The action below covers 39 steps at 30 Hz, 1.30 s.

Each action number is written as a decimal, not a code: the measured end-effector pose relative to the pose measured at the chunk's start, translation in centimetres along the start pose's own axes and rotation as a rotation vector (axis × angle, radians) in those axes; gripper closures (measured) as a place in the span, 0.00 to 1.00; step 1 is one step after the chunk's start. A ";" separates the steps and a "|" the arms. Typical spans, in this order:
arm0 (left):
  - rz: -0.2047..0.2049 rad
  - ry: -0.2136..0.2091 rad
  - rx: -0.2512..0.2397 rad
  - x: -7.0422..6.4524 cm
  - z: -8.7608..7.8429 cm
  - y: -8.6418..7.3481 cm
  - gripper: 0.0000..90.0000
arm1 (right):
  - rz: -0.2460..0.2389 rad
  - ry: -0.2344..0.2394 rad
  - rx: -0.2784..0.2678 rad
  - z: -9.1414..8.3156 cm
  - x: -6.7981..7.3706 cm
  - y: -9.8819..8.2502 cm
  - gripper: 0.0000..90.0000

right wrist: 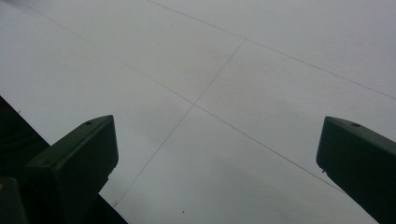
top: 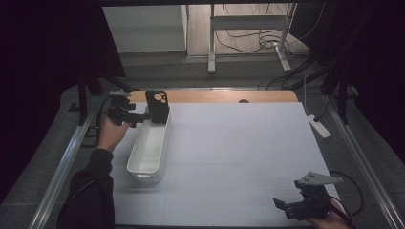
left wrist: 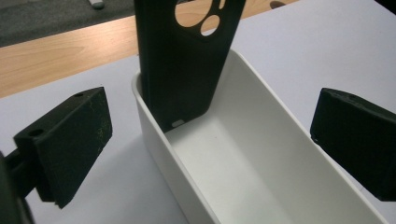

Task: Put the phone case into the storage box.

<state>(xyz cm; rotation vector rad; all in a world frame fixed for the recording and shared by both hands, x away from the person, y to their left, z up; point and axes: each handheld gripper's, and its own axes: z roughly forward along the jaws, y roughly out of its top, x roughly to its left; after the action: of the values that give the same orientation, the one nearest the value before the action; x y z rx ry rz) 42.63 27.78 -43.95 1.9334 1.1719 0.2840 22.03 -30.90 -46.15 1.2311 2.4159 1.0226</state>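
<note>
Leaning upright against the far end wall of the bin (top: 148, 151), the phone case (top: 157, 106) is seen from the high view. Left gripper (top: 143, 117) is held just beside it, jaws wide apart, nothing clamped. In the left gripper view the case's bottom edge is shown resting inside the bin. Right gripper (top: 286, 206) is seen open over bare table (right wrist: 224, 70).

Matt blk case (left wrist: 182, 70), glossy plastic bin (left wrist: 261, 158)
</note>
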 end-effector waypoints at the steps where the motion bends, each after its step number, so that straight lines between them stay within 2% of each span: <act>1: 0.004 0.000 -0.003 -0.1 -0.1 0.0 0.00 | 0.000 -0.002 -0.001 0.0 0.0 0.0 0.00; 9: 0.010 -0.039 -0.028 -1.1 -0.8 -0.4 0.00 | -0.003 -0.003 -0.003 0.0 0.1 0.0 0.00; 21: 0.055 -0.049 -0.047 -2.3 -2.0 -1.3 0.00 | -0.004 -0.006 -0.001 0.0 0.1 0.0 0.00; 23: 0.048 -0.064 -0.055 -2.5 -2.2 -1.6 0.00 | -0.004 -0.006 -0.002 0.0 0.1 0.0 0.00; 28: 0.070 -0.097 -0.037 -2.9 -2.7 -2.1 0.00 | -0.008 -0.005 0.001 0.0 0.1 0.0 0.00; 33: 0.083 -0.089 -0.034 -3.5 -3.1 -2.6 0.00 | -0.007 -0.007 0.002 0.0 0.1 0.0 0.00; 39: 0.087 -0.095 -0.057 -4.1 -4.0 -3.4 0.00 | -0.004 -0.007 -0.001 0.0 0.1 0.0 0.00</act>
<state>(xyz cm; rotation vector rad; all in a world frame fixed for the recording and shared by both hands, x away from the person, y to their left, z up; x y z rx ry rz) 36.03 27.29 -43.08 1.9299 1.0097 0.2659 21.95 -30.82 -46.13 1.2263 2.4115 1.0171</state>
